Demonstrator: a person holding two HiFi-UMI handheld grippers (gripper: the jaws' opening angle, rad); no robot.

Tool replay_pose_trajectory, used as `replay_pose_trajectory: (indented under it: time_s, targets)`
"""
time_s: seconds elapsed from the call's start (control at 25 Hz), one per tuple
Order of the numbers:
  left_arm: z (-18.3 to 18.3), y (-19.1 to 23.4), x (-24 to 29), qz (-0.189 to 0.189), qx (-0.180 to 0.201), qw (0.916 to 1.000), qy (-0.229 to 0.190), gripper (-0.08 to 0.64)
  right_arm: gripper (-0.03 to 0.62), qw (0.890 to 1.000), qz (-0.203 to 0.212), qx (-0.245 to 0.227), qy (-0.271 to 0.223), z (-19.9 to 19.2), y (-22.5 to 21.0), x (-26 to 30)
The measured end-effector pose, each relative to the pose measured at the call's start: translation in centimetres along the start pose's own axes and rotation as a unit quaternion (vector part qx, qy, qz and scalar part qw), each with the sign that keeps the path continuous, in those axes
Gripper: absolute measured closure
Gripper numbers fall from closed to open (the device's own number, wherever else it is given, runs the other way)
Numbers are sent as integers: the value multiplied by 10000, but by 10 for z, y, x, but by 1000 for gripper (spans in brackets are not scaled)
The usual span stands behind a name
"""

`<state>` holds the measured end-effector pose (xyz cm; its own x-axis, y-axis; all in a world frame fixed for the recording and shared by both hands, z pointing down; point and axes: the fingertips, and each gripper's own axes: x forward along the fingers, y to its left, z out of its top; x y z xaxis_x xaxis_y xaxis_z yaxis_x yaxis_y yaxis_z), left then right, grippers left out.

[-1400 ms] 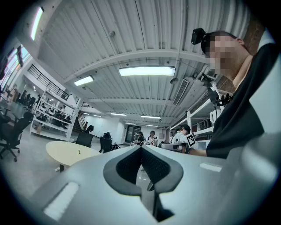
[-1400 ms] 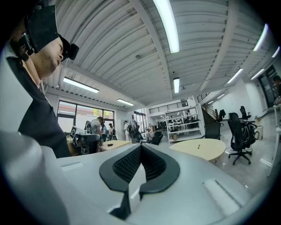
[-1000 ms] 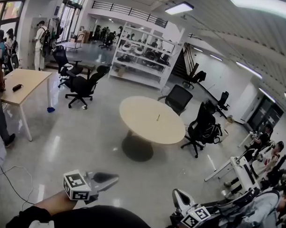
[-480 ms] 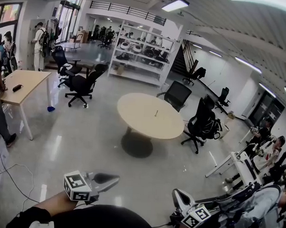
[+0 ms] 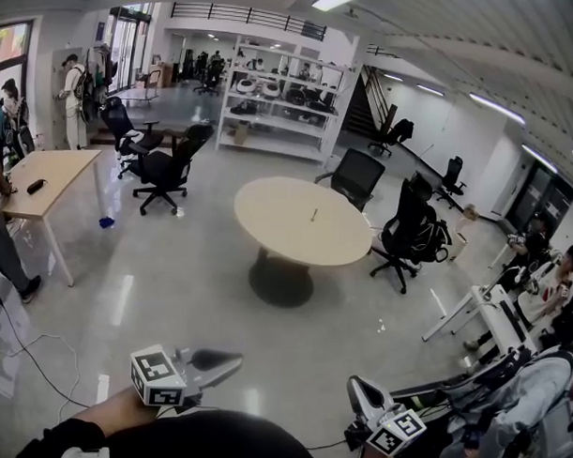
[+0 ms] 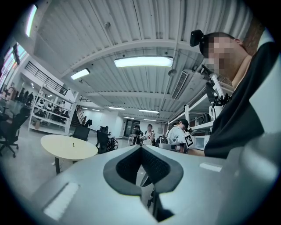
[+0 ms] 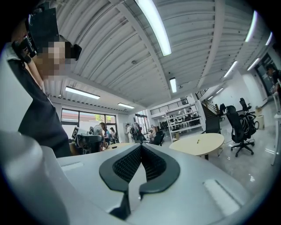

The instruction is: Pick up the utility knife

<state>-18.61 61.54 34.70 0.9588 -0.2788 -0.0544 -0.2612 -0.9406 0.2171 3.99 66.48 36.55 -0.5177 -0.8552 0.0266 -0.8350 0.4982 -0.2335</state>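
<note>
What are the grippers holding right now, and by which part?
Nothing. The left gripper and right gripper are both shut with nothing between the jaws. A small thing, perhaps the knife, lies on the round table, well away from both.

The small thing (image 5: 313, 215) on the round table (image 5: 277, 228) is too small to identify.

Bright and even overall. Main source is the ceiling strip lights (image 5: 334, 0), with some daylight from the windows (image 5: 13, 49) at far left. The polished floor (image 5: 172, 294) shows streaky glare below the strips. There is a soft dark shadow (image 5: 283, 287) under the round table (image 5: 301, 219). Heavy fisheye everywhere, so straight lines bow at the edges. A black vignette rings both gripper views. The strip light (image 6: 143, 62) clips to white in the left gripper view. The foreground nearest the lens is soft and the distance is sharper.
</note>
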Motion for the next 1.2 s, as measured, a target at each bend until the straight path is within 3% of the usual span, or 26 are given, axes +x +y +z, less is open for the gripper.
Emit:
replay_pose_trajectory:
  time_s: [0.4,0.88,1.2]
  targets:
    - [3,43,0,-178,-127,9997,-76,563,578,9998,-161,-94,105,4,-8,36]
    - [53,218,-50,-280,-189,9987,-393,563,578,9980,-418,-472,16,43,-2,210]
    - [59,318,-77,-194,-239,9989,-353,563,578,9974,-544,-458,139,35,-7,304]
